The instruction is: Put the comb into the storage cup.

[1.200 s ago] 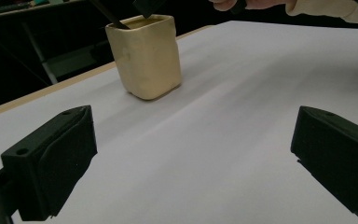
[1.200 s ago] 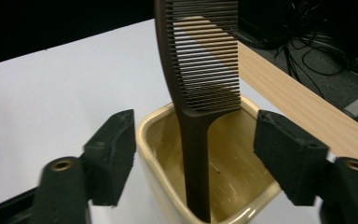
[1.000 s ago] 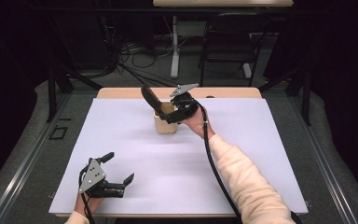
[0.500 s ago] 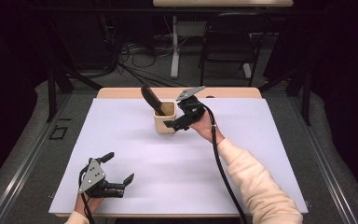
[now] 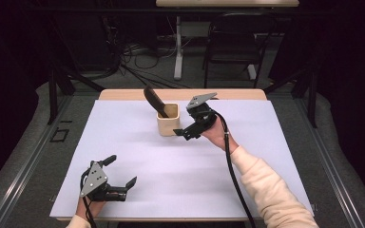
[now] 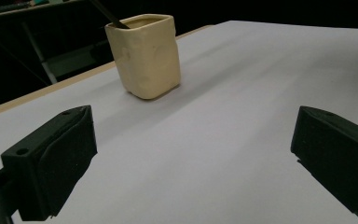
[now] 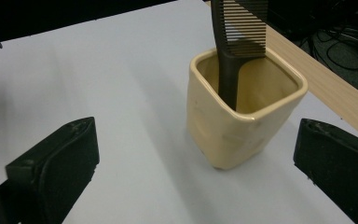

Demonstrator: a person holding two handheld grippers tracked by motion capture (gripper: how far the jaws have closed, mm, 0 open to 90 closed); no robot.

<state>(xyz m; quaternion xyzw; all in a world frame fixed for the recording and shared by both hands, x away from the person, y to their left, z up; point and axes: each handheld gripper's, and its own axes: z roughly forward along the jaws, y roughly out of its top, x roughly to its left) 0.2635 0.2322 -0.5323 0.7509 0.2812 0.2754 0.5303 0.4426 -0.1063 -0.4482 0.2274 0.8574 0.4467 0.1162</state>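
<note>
The table [image 5: 123,190] is covered by a white sheet, and the cream cup [image 5: 168,119] standing near its far edge serves as the landmark here. The cup is upright, with a dark comb [image 5: 154,101] standing in it, handle down and teeth up, leaning toward the cup's far-left rim.

The right gripper [image 5: 188,132] sits just beside the cup on its right, close but apart from it. Its jaws are spread wide and hold nothing; in the right gripper view the cup [image 7: 242,116] and the comb [image 7: 235,42] sit between and beyond the two jaws. The left gripper [image 5: 123,173] rests on the sheet well apart from the cup, toward the near-left corner, its jaws likewise wide apart and empty, pointed toward the cup [image 6: 145,56].

As I judge it, the comb is seated in the cup and the right gripper stands free of both. A next move calls for lifting clear without brushing the cup's rim or tipping the leaning comb.
</note>
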